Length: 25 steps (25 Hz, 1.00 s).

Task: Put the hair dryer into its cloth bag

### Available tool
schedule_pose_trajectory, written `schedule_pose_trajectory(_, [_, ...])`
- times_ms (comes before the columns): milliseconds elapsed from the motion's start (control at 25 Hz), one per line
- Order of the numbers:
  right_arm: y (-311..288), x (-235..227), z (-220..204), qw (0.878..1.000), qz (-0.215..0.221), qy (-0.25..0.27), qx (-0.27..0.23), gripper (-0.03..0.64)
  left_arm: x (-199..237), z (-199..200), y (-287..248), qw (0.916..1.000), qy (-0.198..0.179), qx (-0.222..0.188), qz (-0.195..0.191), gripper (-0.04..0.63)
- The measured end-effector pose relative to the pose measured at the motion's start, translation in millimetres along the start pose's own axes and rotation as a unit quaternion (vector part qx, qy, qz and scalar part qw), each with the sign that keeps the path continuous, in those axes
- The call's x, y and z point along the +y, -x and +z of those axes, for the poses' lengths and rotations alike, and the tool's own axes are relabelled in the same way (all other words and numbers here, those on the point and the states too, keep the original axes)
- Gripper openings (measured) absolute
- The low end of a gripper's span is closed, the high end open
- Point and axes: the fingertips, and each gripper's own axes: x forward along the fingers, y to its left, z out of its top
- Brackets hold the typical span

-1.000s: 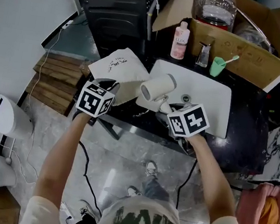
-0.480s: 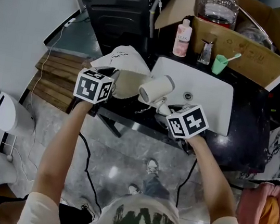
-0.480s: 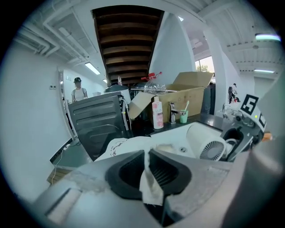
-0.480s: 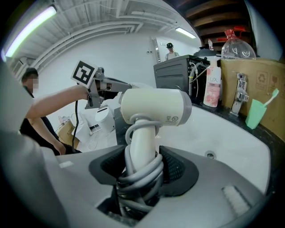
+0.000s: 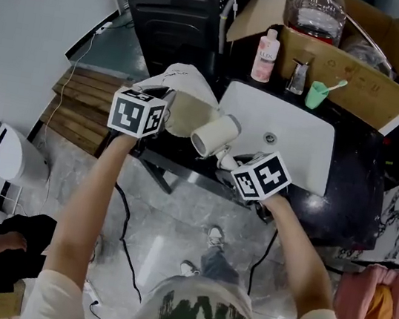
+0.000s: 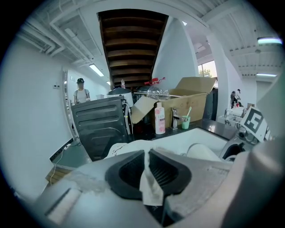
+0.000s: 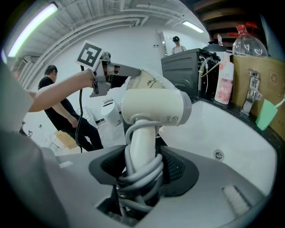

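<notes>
Cream cloth is showing pinched between the pads of the left tongs (image 6: 147,176). They are clamping the rim of the cream cloth bag with a small dark print (image 5: 183,109) and holding it up off the black counter (image 5: 342,208). The bag's mouth appears to be gaping toward the right.

The right tongs (image 7: 142,171) are clamping the handle of the white hair dryer (image 5: 214,135), and the pale grey cord (image 7: 141,176) is lying wound round that handle inside the grip. The dryer is hanging in the air just beside the bag's mouth, not yet inside. Its barrel is lying lengthwise toward the opening, one end facing it. The coming move therefore looks like a push along that axis by the right hand, the nearer one.

The head view is giving this line-up. The left gripper view is showing only the pinched scrap, and the right gripper view is showing the coiled cord.
</notes>
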Motion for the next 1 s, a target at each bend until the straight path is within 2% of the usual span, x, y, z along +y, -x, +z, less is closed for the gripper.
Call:
schedule_pose_trajectory(480, [-35,15,15,0.999,0.037,0.008,0.016,0.225,-11,-6,3,0.9999,-0.015,0.003,-0.004,0.041])
schedule_pose_trajectory(640, [-39,10,24,0.999,0.038,0.012,0.02,0.225,-16,-9,4,0.9995,-0.028,0.01,-0.006,0.041])
schedule_pose_trajectory(1000, [-52,-4,47,0.998,0.031,0.037,0.038,0.225,-21,-9,3,0.9994,-0.034,0.005,-0.006,0.041])
